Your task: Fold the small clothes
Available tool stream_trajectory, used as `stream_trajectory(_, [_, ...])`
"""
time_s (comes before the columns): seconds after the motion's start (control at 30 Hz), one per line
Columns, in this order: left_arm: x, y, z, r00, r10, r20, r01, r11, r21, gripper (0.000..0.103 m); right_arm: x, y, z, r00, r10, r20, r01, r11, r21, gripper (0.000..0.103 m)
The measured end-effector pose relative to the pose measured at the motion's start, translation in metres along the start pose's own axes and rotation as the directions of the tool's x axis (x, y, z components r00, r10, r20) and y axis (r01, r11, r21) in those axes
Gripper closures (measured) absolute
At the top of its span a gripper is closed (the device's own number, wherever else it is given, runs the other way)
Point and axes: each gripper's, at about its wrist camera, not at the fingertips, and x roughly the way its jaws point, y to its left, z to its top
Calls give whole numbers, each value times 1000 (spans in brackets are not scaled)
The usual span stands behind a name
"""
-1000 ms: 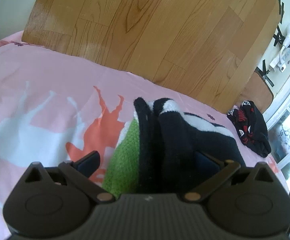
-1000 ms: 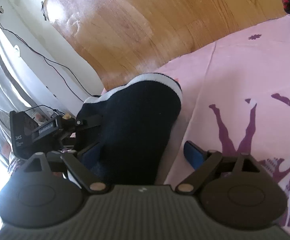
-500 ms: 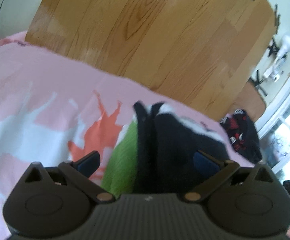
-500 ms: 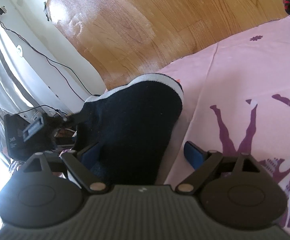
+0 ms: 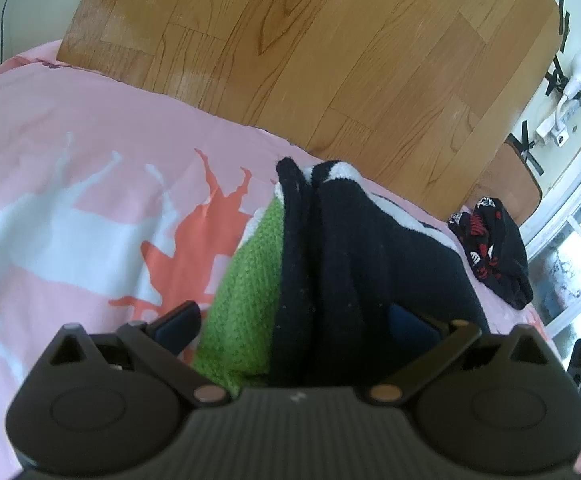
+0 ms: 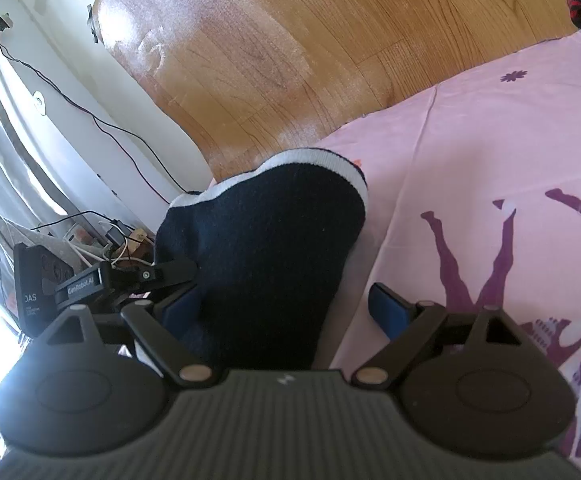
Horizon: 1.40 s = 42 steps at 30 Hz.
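Pink printed bedsheet (image 5: 90, 128), folded dark sock bundle (image 5: 354, 248), black-red garment (image 5: 494, 240) near its edge

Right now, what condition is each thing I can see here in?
Left gripper: open, astride the bunched sock pile.
Right gripper: open, the dark sock between its fingers.
Dark sock: lying on the sheet, white cuff away from the camera.
Green sock: partly under the dark one.
Black and red garment: crumpled at the bed edge.
Pink bedsheet: spread flat.

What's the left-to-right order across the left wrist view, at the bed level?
Pink bedsheet → green knit piece → black garment with white trim → black-and-red garment at the bed's far right edge.
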Motion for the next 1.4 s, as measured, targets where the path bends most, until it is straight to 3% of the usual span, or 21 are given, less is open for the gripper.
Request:
stream_trajectory(0.23, [-5, 9, 3, 1000, -3, 17, 4, 999, -53, 0, 0, 0, 0, 1000, 0, 0, 0, 1000, 0, 11])
stream_trajectory(1.03, [-8, 13, 5, 999, 12, 30, -10, 998, -67, 0, 1, 0, 0, 1000, -1, 0, 1, 1000, -1, 10])
stream_trajectory(1.23, [-17, 13, 4, 996, -39, 77, 44, 997, -67, 0, 1, 1, 0, 1000, -2, 1, 2, 1000, 0, 10])
stream_trajectory(1.4, [-5, 4, 2, 1000, -11, 16, 11, 1000, -22, 0, 0, 0, 0, 1000, -2, 1, 2, 1000, -1, 10])
